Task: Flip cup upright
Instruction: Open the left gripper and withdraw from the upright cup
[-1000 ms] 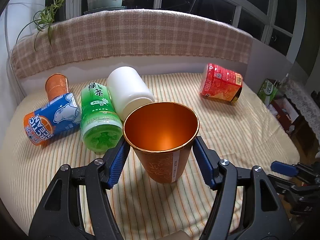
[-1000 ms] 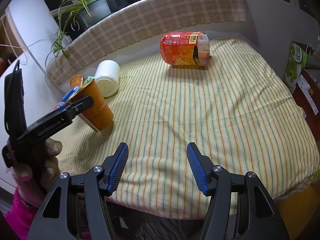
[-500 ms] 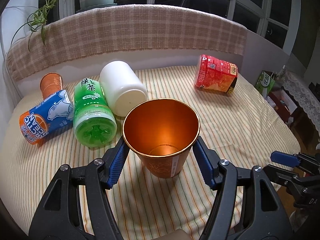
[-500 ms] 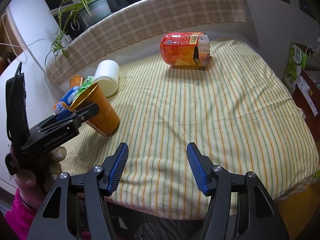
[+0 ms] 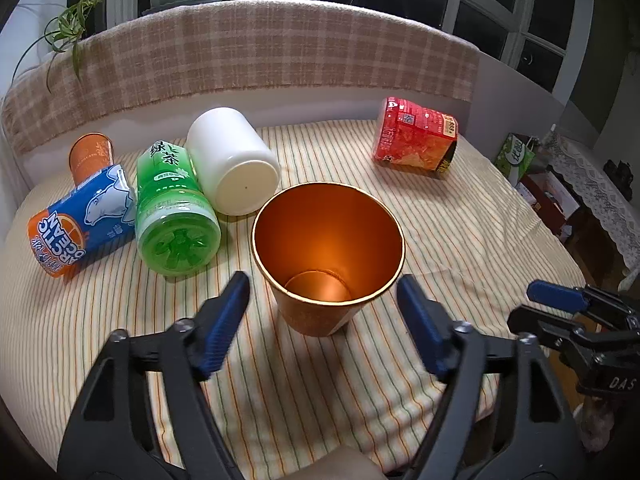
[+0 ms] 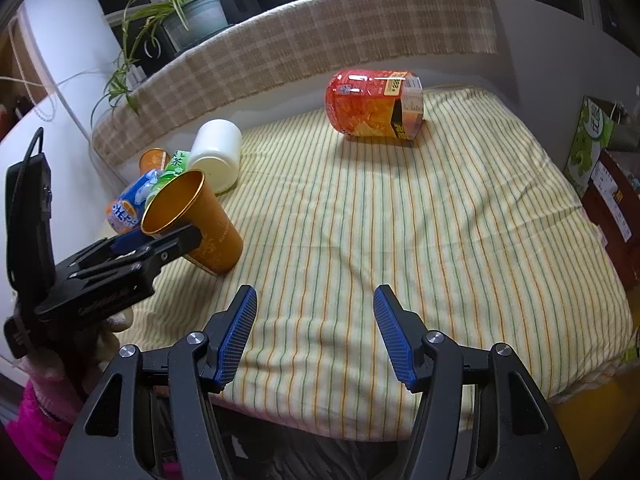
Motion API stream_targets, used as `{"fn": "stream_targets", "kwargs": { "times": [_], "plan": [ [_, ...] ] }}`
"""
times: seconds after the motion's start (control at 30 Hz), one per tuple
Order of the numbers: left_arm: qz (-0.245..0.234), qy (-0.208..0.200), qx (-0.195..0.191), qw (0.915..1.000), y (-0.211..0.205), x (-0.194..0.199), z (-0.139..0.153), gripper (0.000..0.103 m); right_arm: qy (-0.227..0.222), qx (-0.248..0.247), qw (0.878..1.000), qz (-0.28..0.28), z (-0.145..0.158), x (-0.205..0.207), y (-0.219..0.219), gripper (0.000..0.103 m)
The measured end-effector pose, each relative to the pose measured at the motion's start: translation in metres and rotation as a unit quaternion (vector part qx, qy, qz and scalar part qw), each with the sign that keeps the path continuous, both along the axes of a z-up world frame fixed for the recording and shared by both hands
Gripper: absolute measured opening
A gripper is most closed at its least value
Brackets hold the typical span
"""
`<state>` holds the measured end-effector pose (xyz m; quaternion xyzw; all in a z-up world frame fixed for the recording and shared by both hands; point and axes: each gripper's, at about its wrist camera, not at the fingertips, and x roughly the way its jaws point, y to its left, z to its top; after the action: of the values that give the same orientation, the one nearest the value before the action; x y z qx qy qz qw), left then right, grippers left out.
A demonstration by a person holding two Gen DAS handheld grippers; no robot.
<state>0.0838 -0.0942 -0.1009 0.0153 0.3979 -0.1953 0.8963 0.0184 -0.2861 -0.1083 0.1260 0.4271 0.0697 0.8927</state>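
An orange paper cup (image 5: 326,256) with a gold rim stands upright, mouth up, on the striped cloth; it also shows in the right wrist view (image 6: 196,224). My left gripper (image 5: 322,332) is open, its blue pads apart on either side of the cup's base and clear of it. In the right wrist view the left gripper (image 6: 132,256) sits just in front of the cup. My right gripper (image 6: 316,336) is open and empty over the cloth's near edge, well to the right of the cup.
Behind the cup lie a white jar (image 5: 234,166), a green tea bottle (image 5: 172,208), a blue-orange can (image 5: 80,224) and a second orange cup (image 5: 88,154). A red jar (image 5: 416,138) lies at the far right. A plaid-covered ledge (image 5: 240,56) backs the table.
The left gripper's jaws have opened and let go of the orange cup, which now stands on the cloth. The left gripper has drawn back a little. The right gripper has not moved.
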Motion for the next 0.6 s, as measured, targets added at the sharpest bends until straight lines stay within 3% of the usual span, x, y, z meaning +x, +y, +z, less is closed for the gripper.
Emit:
{"fn": "stream_targets", "kwargs": {
  "times": [0.23,0.3,0.6],
  "plan": [
    [0.005,-0.002,-0.012,0.9999,0.014,-0.009,0.005,0.085,-0.021,-0.023,1.000,0.001,0.008,0.000,0.007,0.060],
    [0.006,-0.005,-0.015,0.9999,0.019,-0.012,0.008,0.085,-0.030,-0.034,0.999,0.002,0.011,-0.002,0.011,0.067],
    [0.059,-0.069,-0.013,0.9958,0.055,-0.037,0.037,0.092,-0.099,-0.104,0.990,0.007,0.033,-0.012,0.033,0.079]
  ]
}}
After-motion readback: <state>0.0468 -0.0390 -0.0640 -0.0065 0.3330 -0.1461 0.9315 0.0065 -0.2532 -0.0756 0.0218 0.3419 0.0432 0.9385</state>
